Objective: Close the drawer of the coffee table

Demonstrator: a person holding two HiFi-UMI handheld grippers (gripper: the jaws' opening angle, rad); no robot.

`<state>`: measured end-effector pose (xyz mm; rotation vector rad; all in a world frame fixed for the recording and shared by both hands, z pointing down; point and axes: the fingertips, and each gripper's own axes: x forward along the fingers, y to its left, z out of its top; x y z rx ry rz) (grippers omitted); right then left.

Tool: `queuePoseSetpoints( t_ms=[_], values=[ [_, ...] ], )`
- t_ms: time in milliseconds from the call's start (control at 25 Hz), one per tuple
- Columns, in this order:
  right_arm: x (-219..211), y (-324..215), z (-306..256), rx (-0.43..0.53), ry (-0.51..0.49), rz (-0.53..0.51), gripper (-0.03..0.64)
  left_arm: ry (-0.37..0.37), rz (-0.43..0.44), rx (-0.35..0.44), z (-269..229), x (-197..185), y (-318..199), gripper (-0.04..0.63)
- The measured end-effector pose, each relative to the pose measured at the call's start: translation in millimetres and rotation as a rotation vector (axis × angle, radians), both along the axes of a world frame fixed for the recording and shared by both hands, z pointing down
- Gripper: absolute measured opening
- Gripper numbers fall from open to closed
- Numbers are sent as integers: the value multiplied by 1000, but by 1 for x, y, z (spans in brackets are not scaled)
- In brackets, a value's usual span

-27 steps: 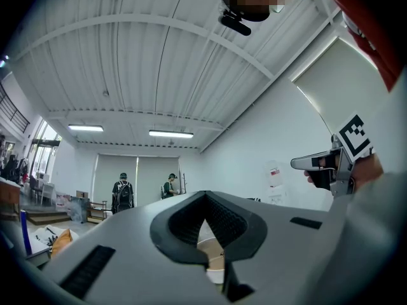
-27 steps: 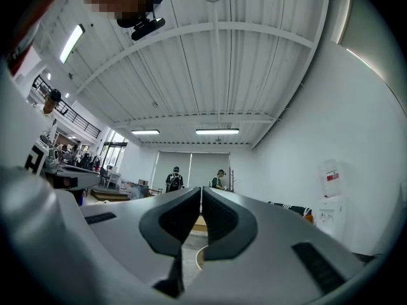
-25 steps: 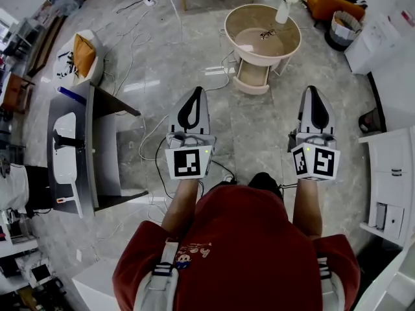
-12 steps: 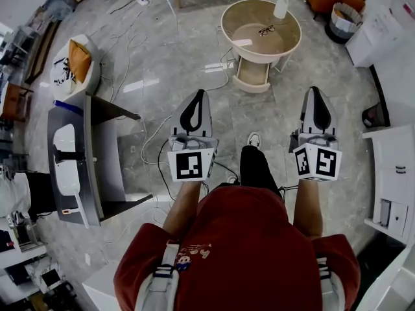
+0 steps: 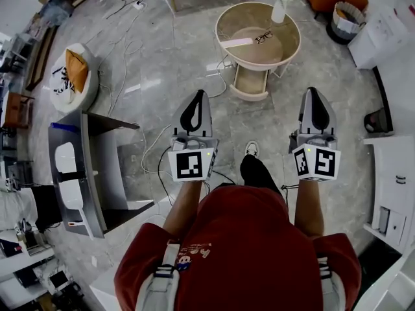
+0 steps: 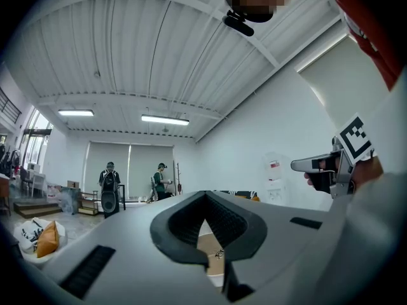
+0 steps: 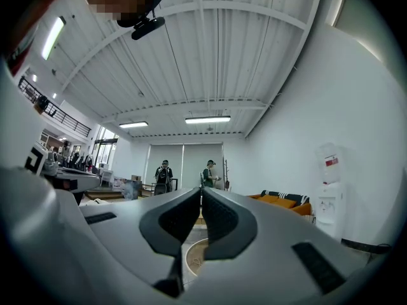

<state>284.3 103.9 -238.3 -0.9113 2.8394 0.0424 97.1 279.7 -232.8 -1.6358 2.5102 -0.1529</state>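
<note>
My left gripper [image 5: 200, 93] and right gripper [image 5: 314, 91] sat mid-frame, both pinched shut on nothing. I'd stepped forward, my shoe [image 5: 251, 149] now planted between them. Farther off, upper centre, the drawer [image 5: 249, 83] still hung open under the coffee table [image 5: 224, 41], closer than before but not yet in reach.

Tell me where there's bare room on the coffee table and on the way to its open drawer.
Coffee table: its top is bare from the glasses to the near rim; the vase takes the far edge. Floor between the drawer and right gripper is bare. Cables crowd the drawer's left.
</note>
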Motion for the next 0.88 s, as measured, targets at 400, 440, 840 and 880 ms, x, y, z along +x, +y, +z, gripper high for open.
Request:
queuePoseSetpoints(
  t_ms=[400, 440, 840, 880],
  values=[
    [-23, -95, 9, 5, 41, 4, 25, -41, 3, -19, -7, -22, -100, 12],
    [-24, -103, 11, 0, 42, 7, 25, -44, 9, -24, -7, -22, -108, 12],
    [-32, -167, 16, -20, 4, 18, 25, -77, 22, -34, -11, -27, -173, 12],
    [-32, -171, 16, -19, 2, 19, 25, -80, 24, -32, -11, -27, -177, 12]
  ],
)
